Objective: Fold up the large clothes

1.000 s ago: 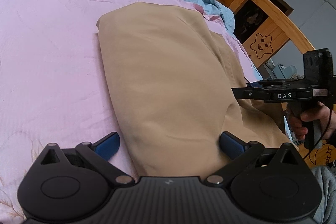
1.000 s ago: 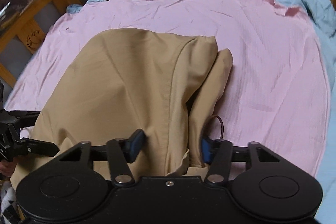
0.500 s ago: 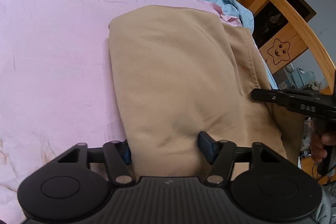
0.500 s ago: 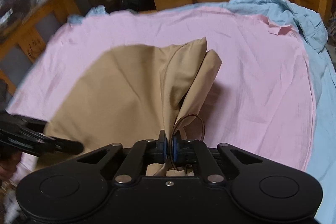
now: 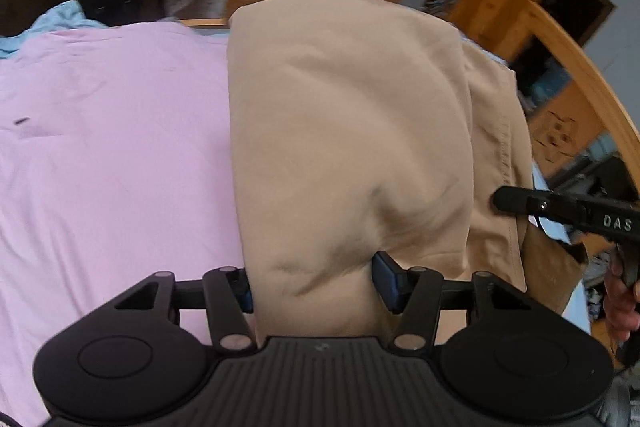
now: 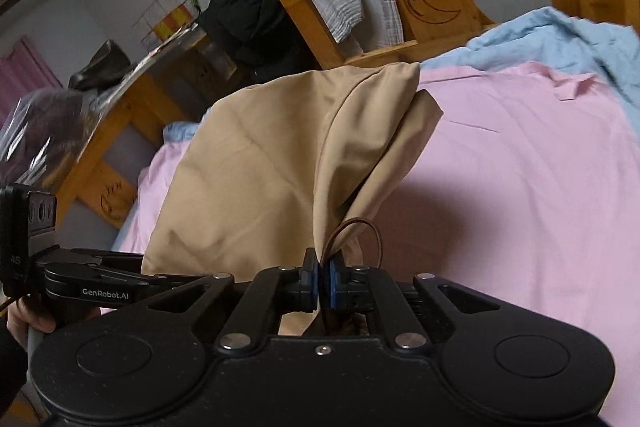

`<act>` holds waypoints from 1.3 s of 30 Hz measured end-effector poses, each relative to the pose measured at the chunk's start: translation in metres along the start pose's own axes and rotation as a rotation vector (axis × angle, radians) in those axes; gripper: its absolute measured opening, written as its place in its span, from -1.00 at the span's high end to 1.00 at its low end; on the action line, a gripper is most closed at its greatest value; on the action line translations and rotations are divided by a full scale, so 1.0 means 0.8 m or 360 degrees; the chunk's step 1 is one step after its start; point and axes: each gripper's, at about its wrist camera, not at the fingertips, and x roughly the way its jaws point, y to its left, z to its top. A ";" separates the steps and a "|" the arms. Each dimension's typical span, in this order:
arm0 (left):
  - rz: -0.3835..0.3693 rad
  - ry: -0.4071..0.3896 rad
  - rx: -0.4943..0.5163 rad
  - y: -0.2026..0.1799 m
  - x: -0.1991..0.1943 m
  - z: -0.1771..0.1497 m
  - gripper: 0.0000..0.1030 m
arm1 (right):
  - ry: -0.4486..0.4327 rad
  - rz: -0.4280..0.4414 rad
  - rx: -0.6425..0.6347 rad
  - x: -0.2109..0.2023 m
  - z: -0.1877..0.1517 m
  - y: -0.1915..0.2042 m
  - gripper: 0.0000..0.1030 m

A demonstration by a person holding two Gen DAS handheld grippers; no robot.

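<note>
The tan garment [image 5: 344, 147] hangs lifted above the pink bed sheet [image 5: 112, 155]. The right claw [image 6: 322, 285] pinches its near edge; the left claw [image 5: 312, 283] seems clamped around a thick fold.

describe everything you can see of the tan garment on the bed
The tan woven cotton-like garment is plain and matte, folded into several layers, with a stitched seam along one edge and a thin brown cord loop near its end. It is lifted at the near end and slopes down onto the pink bed sheet. The right gripper is shut on its bunched edge by the loop. The left gripper has its fingers either side of a thick fold, pressing into it.
</note>
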 end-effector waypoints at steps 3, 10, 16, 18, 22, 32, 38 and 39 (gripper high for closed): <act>0.0070 0.0011 -0.0020 0.018 0.019 0.017 -0.16 | -0.0003 -0.0036 -0.0006 0.038 0.019 0.009 0.91; 0.0245 0.0023 -0.0130 0.037 0.071 0.019 -0.29 | 0.0021 -0.0188 0.0026 0.101 0.029 -0.005 0.90; 0.0229 -0.0102 -0.0173 0.041 0.060 0.004 -0.50 | -0.0013 -0.0229 -0.0011 0.098 0.024 -0.021 0.66; 0.0220 -0.0175 -0.0195 0.039 0.047 -0.002 -0.61 | -0.0046 -0.0239 -0.0070 0.088 0.020 -0.017 0.43; 0.0255 -0.0347 -0.0162 0.025 0.012 -0.021 -0.79 | -0.0160 -0.0225 -0.0177 0.060 0.006 -0.002 0.23; 0.0380 -0.0681 -0.0108 -0.019 -0.102 -0.098 -0.99 | -0.0479 -0.0212 -0.0364 -0.031 -0.055 0.064 -0.50; 0.0489 -0.0778 -0.0079 -0.037 -0.150 -0.145 -0.99 | -0.0771 -0.0265 -0.0403 -0.093 -0.108 0.103 -0.91; 0.0512 -0.0804 -0.0061 -0.041 -0.157 -0.154 -0.99 | -0.0808 -0.0274 -0.0406 -0.102 -0.118 0.108 -0.96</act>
